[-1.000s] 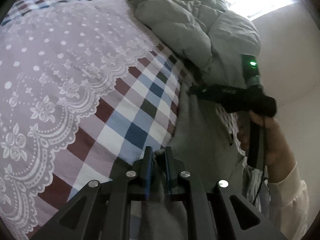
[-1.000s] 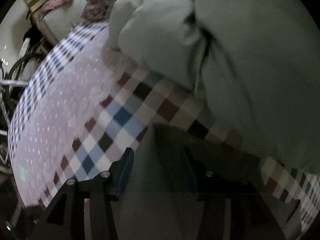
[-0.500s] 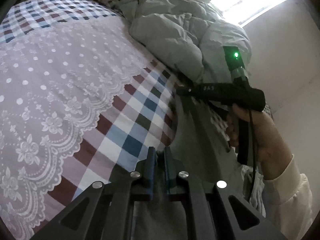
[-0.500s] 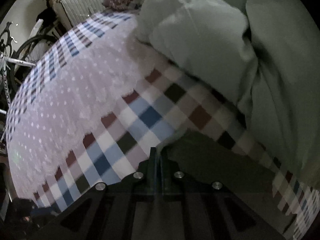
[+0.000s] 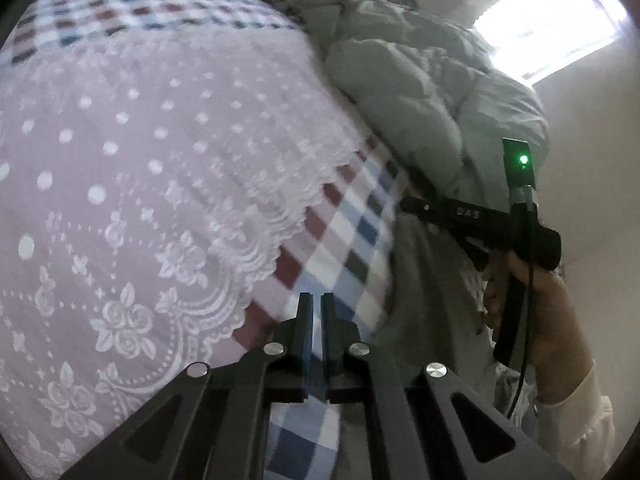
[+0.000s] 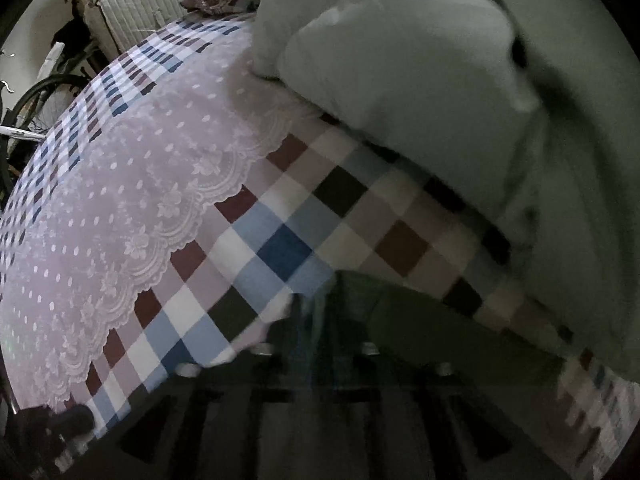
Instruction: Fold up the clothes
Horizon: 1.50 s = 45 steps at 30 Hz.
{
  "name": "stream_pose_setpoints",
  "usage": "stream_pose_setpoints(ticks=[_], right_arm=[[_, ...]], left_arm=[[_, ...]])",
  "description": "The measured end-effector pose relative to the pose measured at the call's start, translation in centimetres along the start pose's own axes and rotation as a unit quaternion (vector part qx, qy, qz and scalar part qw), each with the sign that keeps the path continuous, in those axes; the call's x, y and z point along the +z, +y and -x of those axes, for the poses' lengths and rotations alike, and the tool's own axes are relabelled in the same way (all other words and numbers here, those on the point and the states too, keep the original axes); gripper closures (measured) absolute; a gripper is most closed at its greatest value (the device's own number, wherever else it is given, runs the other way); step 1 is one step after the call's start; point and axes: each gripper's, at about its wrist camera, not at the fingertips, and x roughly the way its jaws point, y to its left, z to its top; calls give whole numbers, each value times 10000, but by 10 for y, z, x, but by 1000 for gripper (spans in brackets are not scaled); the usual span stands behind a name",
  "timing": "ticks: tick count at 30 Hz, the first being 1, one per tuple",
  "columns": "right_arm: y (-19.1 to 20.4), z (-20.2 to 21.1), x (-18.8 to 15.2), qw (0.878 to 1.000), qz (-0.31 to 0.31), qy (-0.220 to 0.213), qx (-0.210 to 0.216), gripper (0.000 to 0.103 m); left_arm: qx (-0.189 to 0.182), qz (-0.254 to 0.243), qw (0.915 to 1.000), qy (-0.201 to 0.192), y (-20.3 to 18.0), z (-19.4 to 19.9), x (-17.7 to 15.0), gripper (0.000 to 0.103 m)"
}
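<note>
Left tool: black fingers, silver screws. Right tool: black, green light, cable, lettering perhaps "DAS". Cream sleeve.

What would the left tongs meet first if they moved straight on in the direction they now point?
Most likely the checked bedsheet: the left tongs, shut, point down at it, between the lace cover's edge and the grey garment. Depth is unclear, so the garment's edge could come first.

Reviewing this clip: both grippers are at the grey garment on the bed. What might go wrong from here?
The right gripper is opening with the edge of the grey garment at its fingers, so that corner may slip free. The left gripper is shut right where the garment meets the checked sheet, so it may pinch and drag the sheet too.
</note>
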Motion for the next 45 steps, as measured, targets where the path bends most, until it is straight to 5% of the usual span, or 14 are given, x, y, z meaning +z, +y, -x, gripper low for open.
stream_pose_setpoints(ticks=[1,4,7,10,15,18,23,27,30,35,37,45], right_arm=[[-2,9,-1,10000,-10,-66,-37,57],[-11,44,-8,9994,-58,-345,2,53],[-25,84,-25,9979,-130,-631,68,52],[-42,128,-52,9953,-235,-941,66,51],[-66,188,-110,9876,-638,-1428,-130,40],[-82,231,-163,9805,-915,-1704,-352,38],[-130,301,-269,9535,-1868,-2246,-746,29],[-152,316,-344,9318,-2592,-2389,-859,29],[-160,313,-397,9193,-3042,-2355,-833,28],[-158,295,-465,9029,-3536,-2292,-853,28],[-152,289,-483,8968,-3636,-2384,-823,28],[-133,264,-521,8833,-3791,-2697,-569,28]], left_arm=[[-154,-181,9997,81,-6,0,0,91],[-311,-494,9978,329,-17,-8,-5,65],[-401,-748,9934,766,-28,-25,-14,59],[-260,-945,9926,722,-36,-27,-22,55],[-44,-835,9957,388,-37,-33,-19,61],[345,-629,9969,312,-27,-37,-19,96],[361,-481,9981,159,-19,-35,-20,97],[982,-489,9931,-403,-13,-23,-16,103],[472,-37,9985,-272,6,-19,-8,103],[-29,-67,9998,-200,4,-17,-3,100],[-142,-169,9997,-55,0,-20,-6,85],[-187,-832,9963,52,-16,-21,-15,53]])
